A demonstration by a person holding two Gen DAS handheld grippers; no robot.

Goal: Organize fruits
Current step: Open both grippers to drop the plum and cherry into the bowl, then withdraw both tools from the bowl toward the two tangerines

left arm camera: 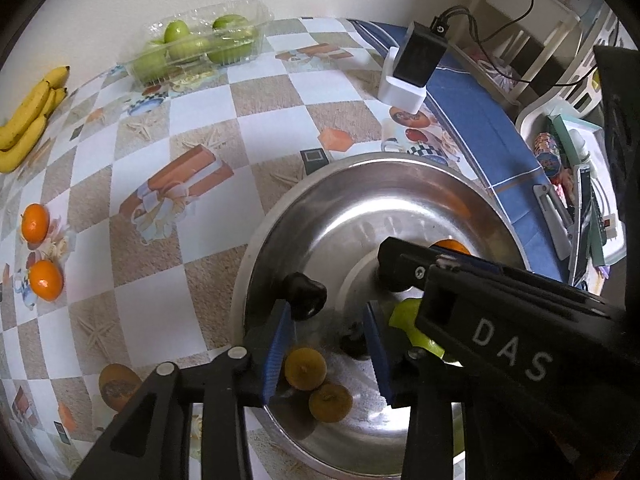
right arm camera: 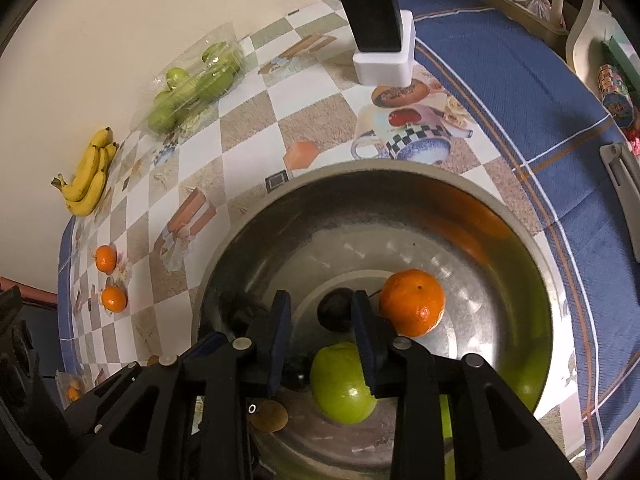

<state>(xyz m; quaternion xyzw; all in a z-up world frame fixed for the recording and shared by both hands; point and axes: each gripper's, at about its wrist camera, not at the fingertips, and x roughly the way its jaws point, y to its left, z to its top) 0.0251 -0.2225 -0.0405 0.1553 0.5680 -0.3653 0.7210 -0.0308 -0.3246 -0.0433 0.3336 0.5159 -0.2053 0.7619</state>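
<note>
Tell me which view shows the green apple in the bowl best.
Right wrist view: the green apple shows nearly whole on the bowl floor. In the left wrist view only a sliver peeks from behind the right hand-held gripper.

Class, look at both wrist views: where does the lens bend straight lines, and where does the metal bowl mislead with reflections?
Left wrist: the checked tablecloth curves toward the dark round border; dull orange reflections sit low in the bowl. Right wrist: same bending; orange and green smears on the bowl wall mirror the orange and green apple.
</note>
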